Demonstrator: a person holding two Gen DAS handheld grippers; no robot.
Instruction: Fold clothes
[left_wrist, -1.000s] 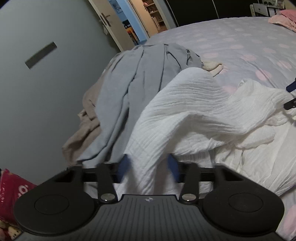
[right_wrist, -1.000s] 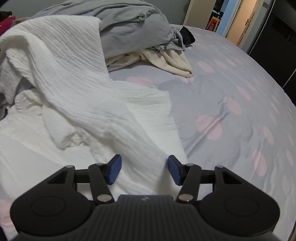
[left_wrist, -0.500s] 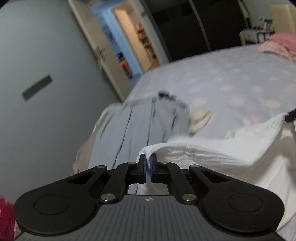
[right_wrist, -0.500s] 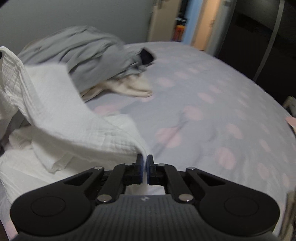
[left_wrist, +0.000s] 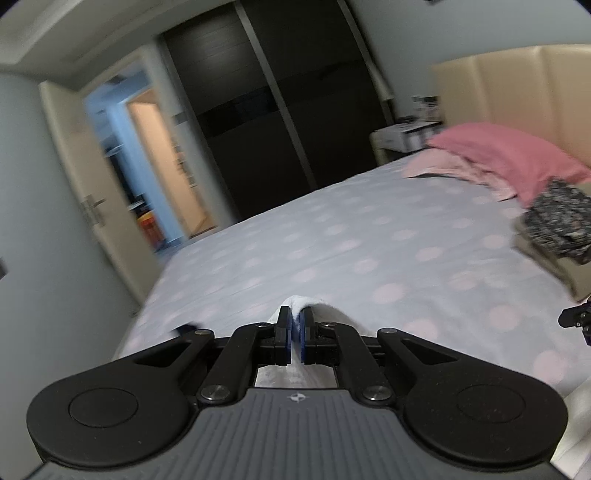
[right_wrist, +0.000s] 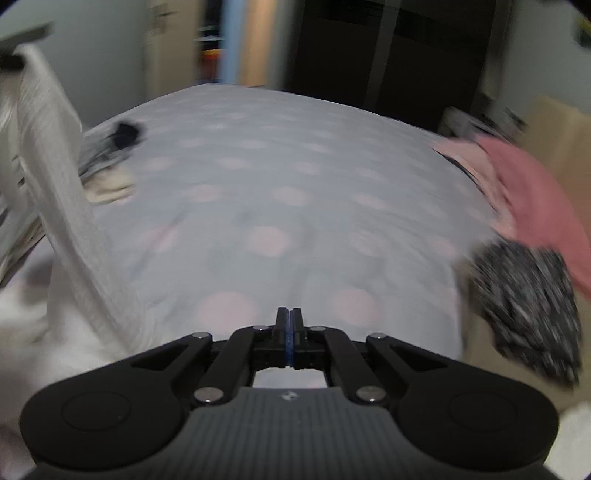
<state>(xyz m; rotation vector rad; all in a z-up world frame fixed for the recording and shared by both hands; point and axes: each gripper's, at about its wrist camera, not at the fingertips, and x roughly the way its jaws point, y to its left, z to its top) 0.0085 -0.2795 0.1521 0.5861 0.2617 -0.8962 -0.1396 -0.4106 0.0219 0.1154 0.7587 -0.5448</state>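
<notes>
The left tool (left_wrist: 294, 328) is pressed together, pinching a fold of the white garment (left_wrist: 301, 303) that pokes out just past the pads, above the near part of the bed (left_wrist: 351, 251). The right tool (right_wrist: 290, 332) is also pressed together; cloth between its pads cannot be told. More white garment (right_wrist: 55, 206) is seen lifted at the left, blurred. Pink bedding (left_wrist: 509, 158) and a dark patterned cloth (left_wrist: 557, 218) lie far right.

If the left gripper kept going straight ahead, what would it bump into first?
The left gripper, shut on white cloth, points across the dotted bed. It would probably meet the sheet first, though depth is hard to judge; the dark wardrobe lies beyond.
</notes>
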